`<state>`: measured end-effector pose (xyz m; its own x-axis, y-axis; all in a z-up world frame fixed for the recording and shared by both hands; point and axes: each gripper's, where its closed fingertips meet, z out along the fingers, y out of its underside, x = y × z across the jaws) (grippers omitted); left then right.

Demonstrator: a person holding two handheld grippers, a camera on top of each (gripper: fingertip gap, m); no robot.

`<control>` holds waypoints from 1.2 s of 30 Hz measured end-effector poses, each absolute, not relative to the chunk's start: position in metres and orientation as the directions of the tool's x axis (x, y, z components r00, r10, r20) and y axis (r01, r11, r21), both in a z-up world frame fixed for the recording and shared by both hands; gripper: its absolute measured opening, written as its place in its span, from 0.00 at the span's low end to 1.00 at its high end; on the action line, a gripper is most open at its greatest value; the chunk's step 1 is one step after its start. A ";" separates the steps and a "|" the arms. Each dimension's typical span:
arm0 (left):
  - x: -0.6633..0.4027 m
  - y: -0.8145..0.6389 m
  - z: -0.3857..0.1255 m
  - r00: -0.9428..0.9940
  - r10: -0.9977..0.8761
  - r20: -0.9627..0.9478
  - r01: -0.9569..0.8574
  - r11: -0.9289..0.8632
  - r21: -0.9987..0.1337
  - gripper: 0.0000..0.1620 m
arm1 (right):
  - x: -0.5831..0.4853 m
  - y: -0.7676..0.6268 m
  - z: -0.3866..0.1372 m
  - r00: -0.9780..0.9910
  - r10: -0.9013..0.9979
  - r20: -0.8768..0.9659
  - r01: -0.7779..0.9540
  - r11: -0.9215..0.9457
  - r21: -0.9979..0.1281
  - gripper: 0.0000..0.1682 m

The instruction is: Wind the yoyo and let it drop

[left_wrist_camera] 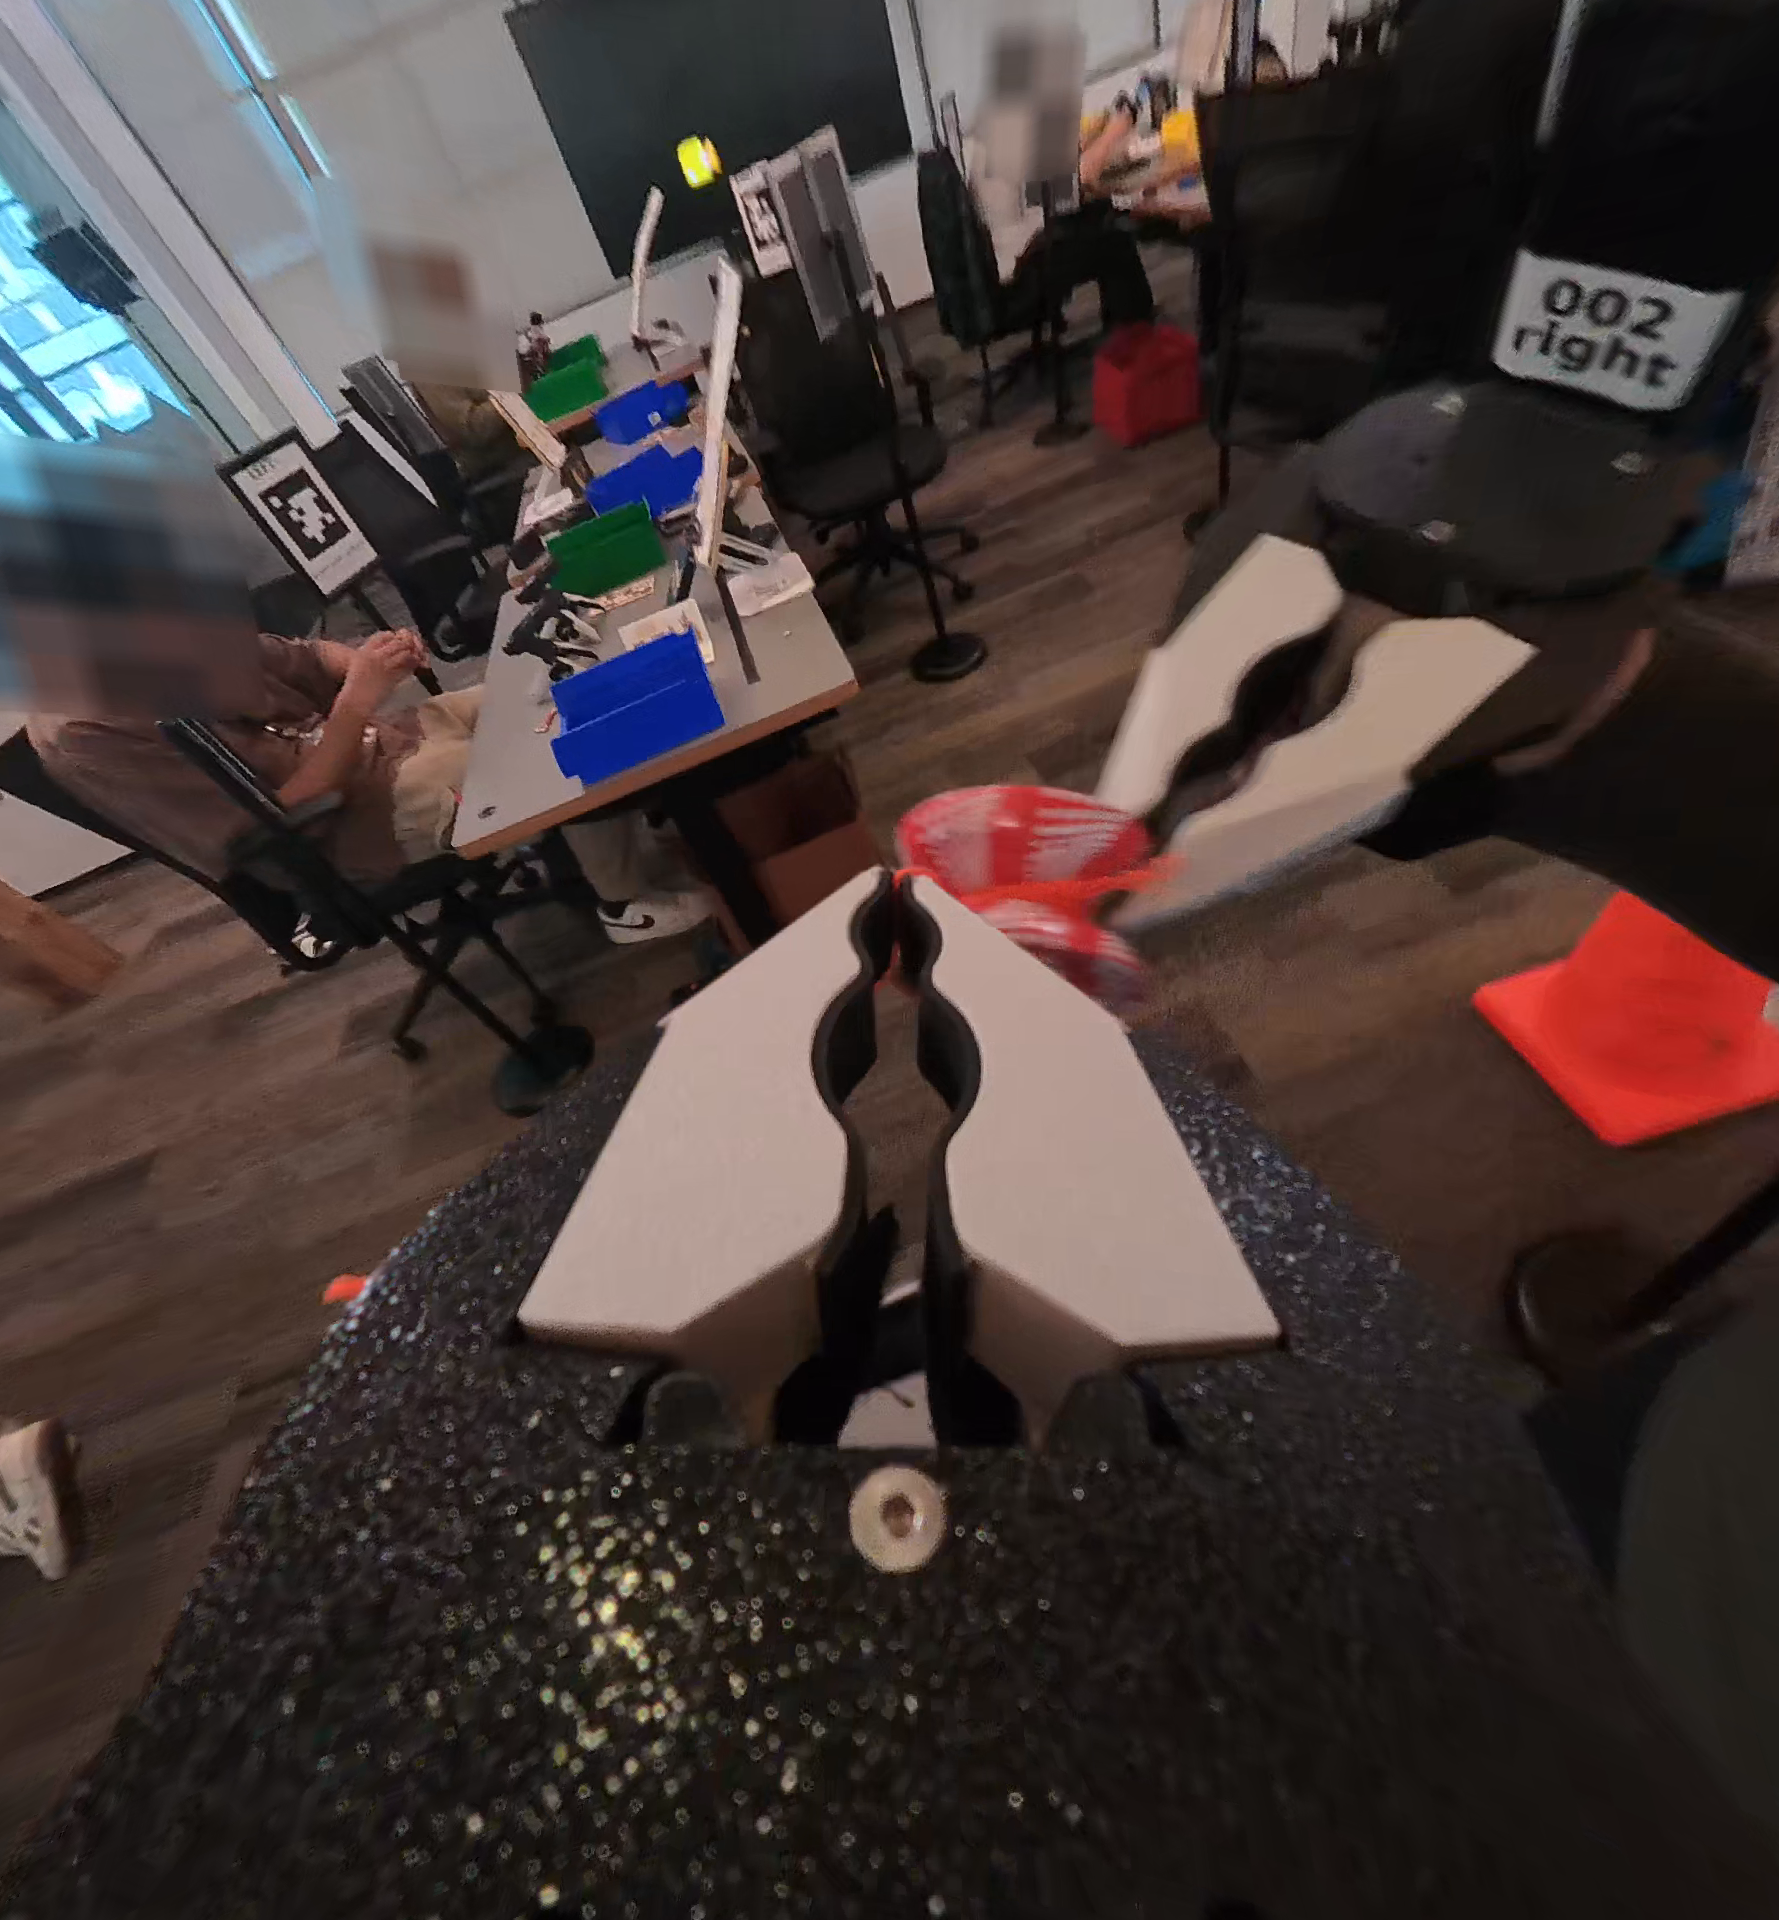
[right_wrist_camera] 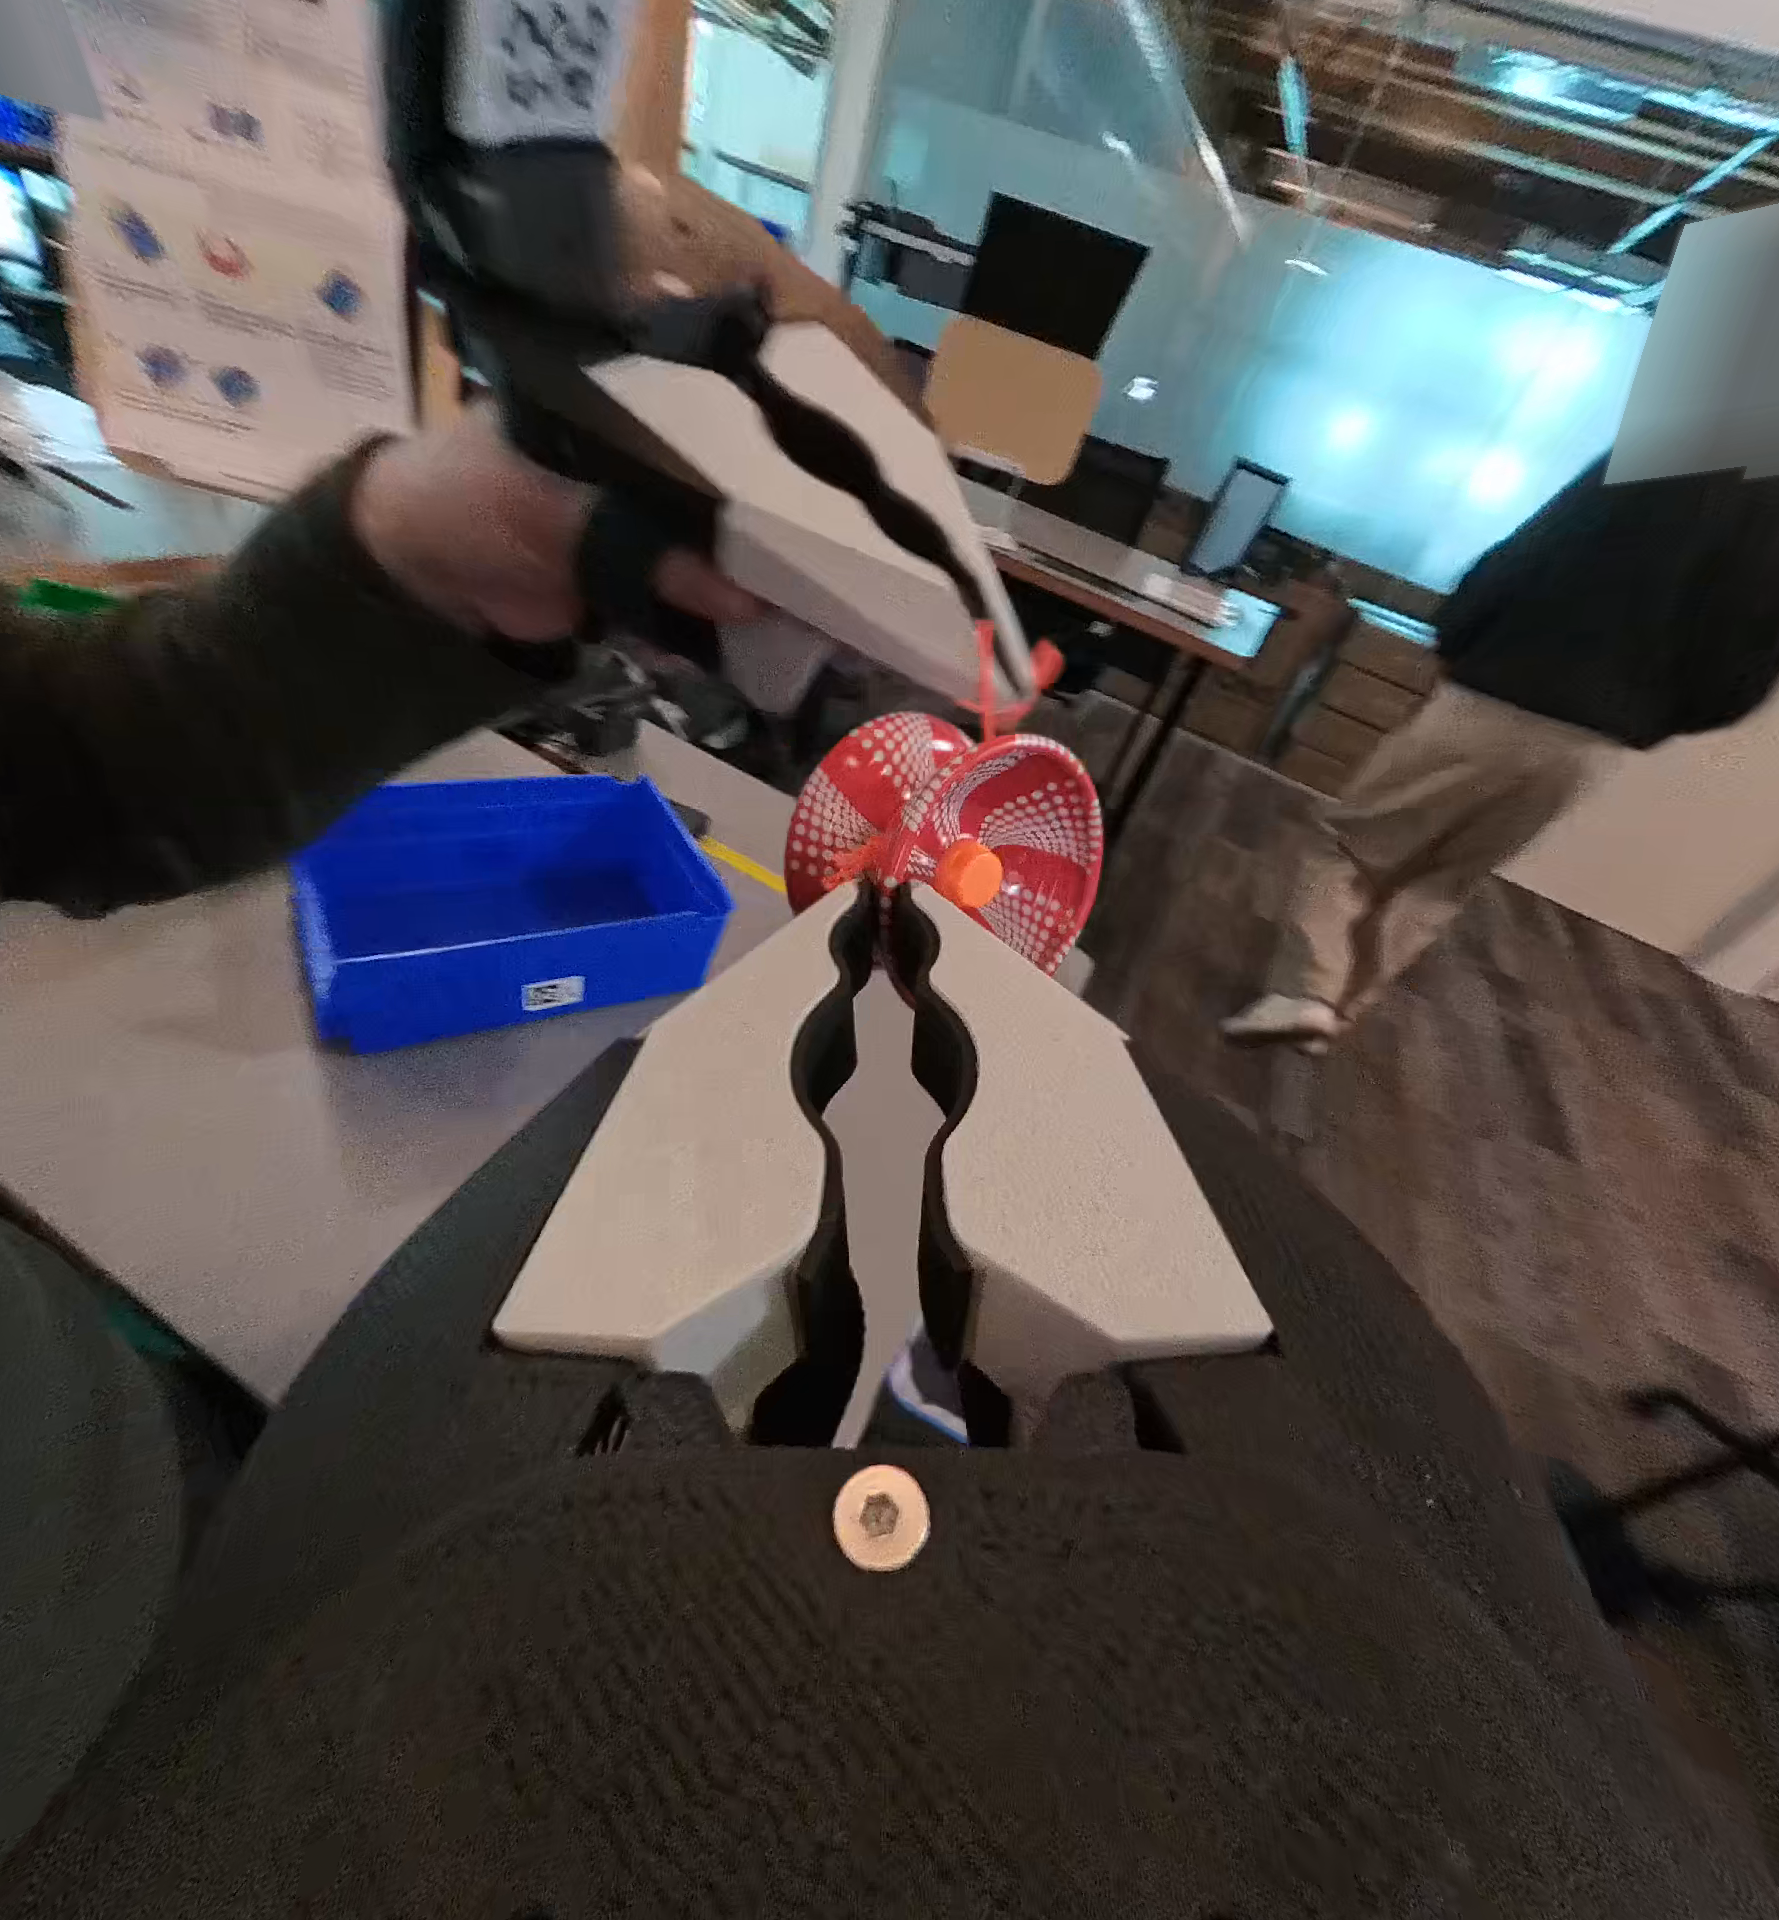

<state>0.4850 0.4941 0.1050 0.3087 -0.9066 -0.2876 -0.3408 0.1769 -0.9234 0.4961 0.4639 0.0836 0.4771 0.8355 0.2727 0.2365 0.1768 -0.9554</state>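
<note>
Yoyo hangs in the air between my two claws, over the table's edge.

The red yoyo [right_wrist_camera: 942, 842] sits at my right claw [right_wrist_camera: 880, 899], which is closed on its orange string [right_wrist_camera: 854, 868], I think at the groove, to steady it; my left claw [left_wrist_camera: 897, 883] pinches the string's other end taut for winding. The blue bin [right_wrist_camera: 511, 904] on the table [right_wrist_camera: 137, 1122] looks empty.
</note>
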 end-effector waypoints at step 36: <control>0.499 0.430 0.070 0.224 -0.948 -0.228 -0.337 0.144 -0.931 0.00 | 0.508 0.470 0.119 0.688 0.665 0.289 0.098 0.309 -0.946 0.01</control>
<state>0.4990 0.4304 0.0701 0.2240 -0.9476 -0.2277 -0.3367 0.1440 -0.9305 0.5084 0.4695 0.1193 0.6883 0.6653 0.2893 0.0985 0.3094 -0.9458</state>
